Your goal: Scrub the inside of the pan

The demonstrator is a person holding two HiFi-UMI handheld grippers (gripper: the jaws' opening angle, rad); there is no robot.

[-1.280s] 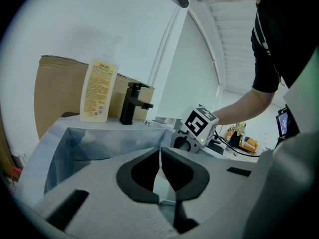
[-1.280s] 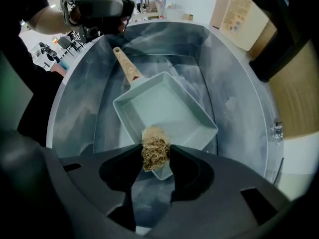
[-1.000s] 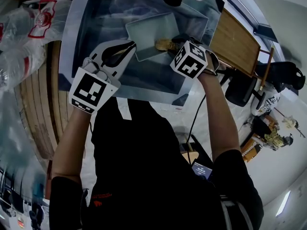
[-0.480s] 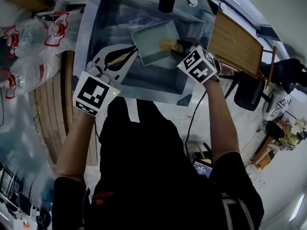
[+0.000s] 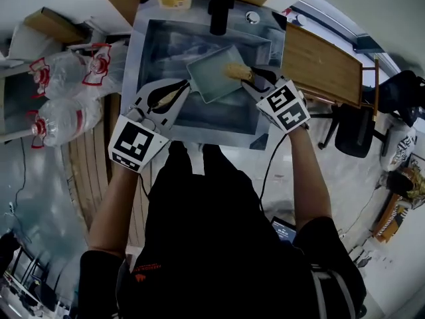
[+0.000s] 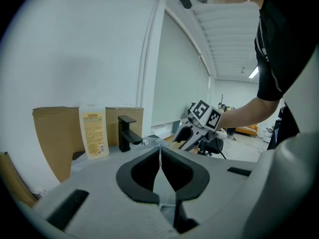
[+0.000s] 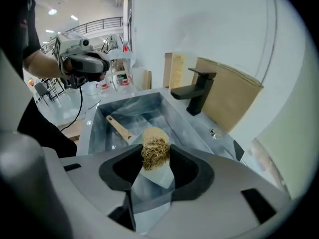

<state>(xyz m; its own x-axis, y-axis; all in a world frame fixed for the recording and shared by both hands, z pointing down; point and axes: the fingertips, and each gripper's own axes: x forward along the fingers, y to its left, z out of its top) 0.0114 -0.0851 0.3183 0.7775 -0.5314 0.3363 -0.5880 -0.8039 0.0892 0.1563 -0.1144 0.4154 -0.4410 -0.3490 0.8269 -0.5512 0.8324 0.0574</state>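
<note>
**Head view**
- Left claw (image 5: pixel 178 88): hangs over the near-left part of the sink (image 5: pixel 141 58). The pan's wooden handle (image 5: pixel 166 98) shows directly beneath it. I cannot tell from here whether they touch.
- Right claw (image 5: pixel 250 77): closed on a fibrous scrubber (image 5: pixel 236 70), which juts just ahead of its tips.
- Pan (image 5: pixel 211 78): rectangular and pale, lying in the sink ahead of both claws and between them. The scrubber is at its right edge.

**Left gripper view**
- Jaws pressed together, with nothing visible between them.
- Black faucet (image 6: pixel 127 131) and soap bottle (image 6: pixel 93 132) are ahead and to the left of this claw. The right claw is ahead and to the right.

**Right gripper view**
- Jaws clamp the scrubber around its middle, and the tuft projects past the tips.
- A pale surface, which I take for the pan, shows just under the tuft. The handle runs off ahead-left, and I see no grip on it.

**Handling notes (my judgement)**
- The pan looks light and unheld, so it is likely to skate under pressure. I would take the handle in the left claw first.
- I would lay the tuft flat on the pan floor and use short overlapping strokes, working into the corners.
- Side load should stay modest, or the scrubber may twist out of the right claw.
</note>
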